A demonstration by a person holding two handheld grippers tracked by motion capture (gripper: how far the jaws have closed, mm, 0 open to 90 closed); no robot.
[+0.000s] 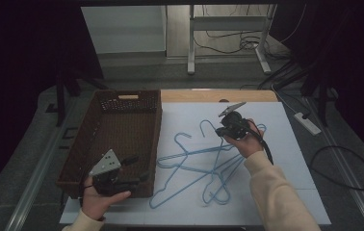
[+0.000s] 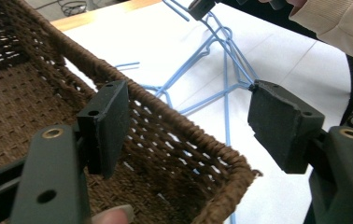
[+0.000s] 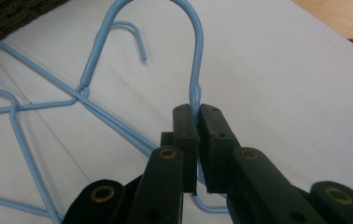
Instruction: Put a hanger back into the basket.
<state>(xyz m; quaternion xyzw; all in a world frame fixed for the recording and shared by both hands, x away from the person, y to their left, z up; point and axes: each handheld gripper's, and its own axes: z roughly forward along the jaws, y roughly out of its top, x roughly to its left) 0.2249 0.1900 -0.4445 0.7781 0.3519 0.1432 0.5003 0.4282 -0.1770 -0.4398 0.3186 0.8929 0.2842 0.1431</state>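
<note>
A white sheet (image 1: 276,159) covers the table, and on it lies a tangle of pale blue wire hangers (image 1: 204,166), their hooks pointing toward the far edge. To the left of them sits a dark brown woven basket (image 1: 108,144), long and shallow, touching the sheet's left margin. The right gripper (image 1: 224,126), held by a hand in a cream sleeve (image 1: 279,197), is over the far part of the hanger pile, right at one hanger's neck (the jaws themselves are too small to read). The left gripper (image 1: 134,168) hovers above the basket's near right corner, grey plate on top
</note>
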